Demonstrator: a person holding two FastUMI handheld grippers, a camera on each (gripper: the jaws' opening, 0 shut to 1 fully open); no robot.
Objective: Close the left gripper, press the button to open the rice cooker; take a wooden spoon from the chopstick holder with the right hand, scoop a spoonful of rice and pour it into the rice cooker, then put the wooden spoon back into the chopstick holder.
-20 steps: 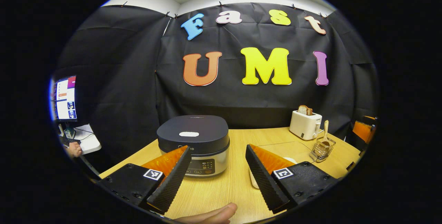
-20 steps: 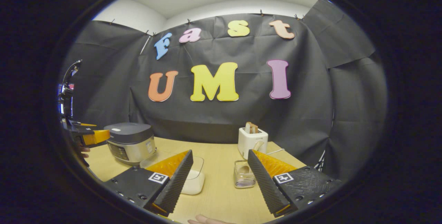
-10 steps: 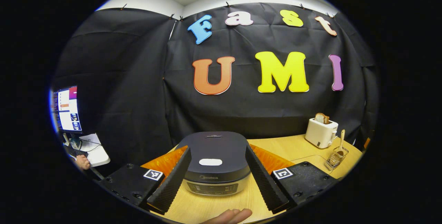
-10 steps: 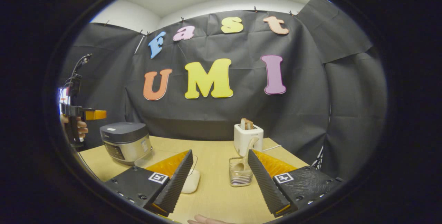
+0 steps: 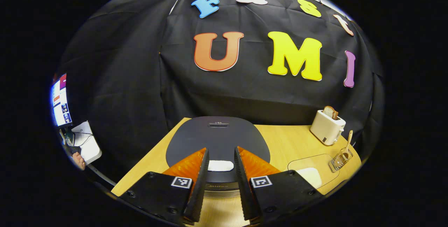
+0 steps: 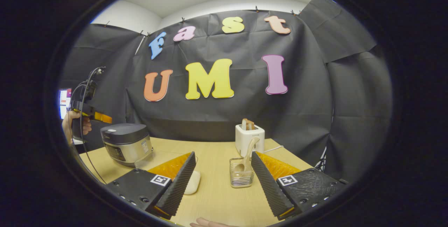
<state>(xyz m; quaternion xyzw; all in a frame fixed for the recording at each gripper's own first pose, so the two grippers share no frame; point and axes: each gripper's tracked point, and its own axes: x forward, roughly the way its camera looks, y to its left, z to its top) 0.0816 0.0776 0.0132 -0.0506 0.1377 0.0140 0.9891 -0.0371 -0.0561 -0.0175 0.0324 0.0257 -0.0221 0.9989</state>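
The dark-lidded rice cooker point(image 5: 217, 136) stands shut right under my left gripper point(image 5: 221, 151). Its jaws are narrowed but still apart, and the white lid button point(image 5: 220, 165) shows in the gap between them. In the right gripper view the cooker point(image 6: 126, 143) sits at the far left, with the left gripper point(image 6: 101, 117) tilted down over it. My right gripper point(image 6: 223, 154) hovers open and holds nothing. Just beyond its right finger the wooden spoon point(image 6: 248, 153) stands in the wire chopstick holder point(image 6: 241, 176). A clear box of white rice point(image 6: 191, 181) lies behind the left finger.
A white toaster point(image 6: 249, 139) with bread stands behind the holder near the back wall. The wooden table point(image 6: 217, 202) ends at the right just past the holder. A monitor point(image 5: 59, 101) and a small side desk lie off to the far left.
My left gripper has risen over the cooker, tipped down toward its lid and narrowed its jaws. My right gripper has drifted slightly toward the chopstick holder and stays open.
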